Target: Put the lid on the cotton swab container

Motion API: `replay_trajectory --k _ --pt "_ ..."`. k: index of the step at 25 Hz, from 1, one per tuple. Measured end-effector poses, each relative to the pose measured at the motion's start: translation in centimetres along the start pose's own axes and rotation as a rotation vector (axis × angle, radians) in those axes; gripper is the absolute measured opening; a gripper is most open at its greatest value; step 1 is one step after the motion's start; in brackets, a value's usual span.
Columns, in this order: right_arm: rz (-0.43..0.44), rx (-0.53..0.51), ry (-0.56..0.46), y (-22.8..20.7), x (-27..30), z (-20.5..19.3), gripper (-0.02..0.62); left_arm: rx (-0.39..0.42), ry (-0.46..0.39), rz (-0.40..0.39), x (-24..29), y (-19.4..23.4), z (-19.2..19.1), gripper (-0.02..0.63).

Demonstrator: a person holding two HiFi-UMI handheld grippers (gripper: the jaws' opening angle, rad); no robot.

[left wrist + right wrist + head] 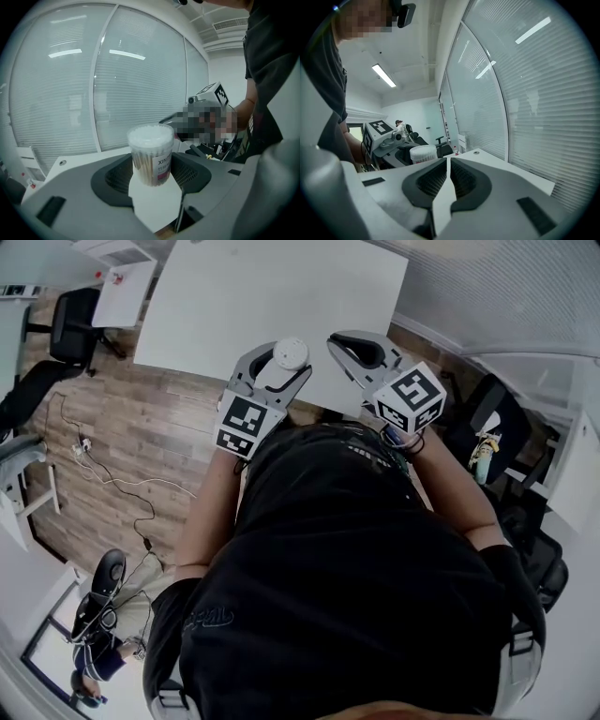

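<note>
Cotton swab container (292, 352): upright at the near edge of the white table (281, 287), about midway along it.
Left gripper (284, 362): jaws pinching the container's lower body, one dark pad (119, 176) on each side.
Right gripper (448, 176): jaws pressed almost together with nothing between them, just beside the container.

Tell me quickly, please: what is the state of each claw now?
Left claw: closed on the cotton swab container.
Right claw: closed, with nothing in it.
</note>
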State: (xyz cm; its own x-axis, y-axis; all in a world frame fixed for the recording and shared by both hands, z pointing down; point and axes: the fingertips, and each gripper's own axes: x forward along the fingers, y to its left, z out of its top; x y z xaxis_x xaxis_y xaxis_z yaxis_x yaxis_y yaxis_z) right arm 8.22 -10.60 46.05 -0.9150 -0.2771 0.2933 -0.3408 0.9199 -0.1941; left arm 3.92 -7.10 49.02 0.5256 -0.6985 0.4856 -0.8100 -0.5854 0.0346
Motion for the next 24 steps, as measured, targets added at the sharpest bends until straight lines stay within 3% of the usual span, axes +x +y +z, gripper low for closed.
replay_trajectory --k 24 --pt "0.09 -0.009 -0.019 -1.0 -3.0 -0.6 0.041 -0.006 0.018 0.078 1.5 -3.0 1.0 0.261"
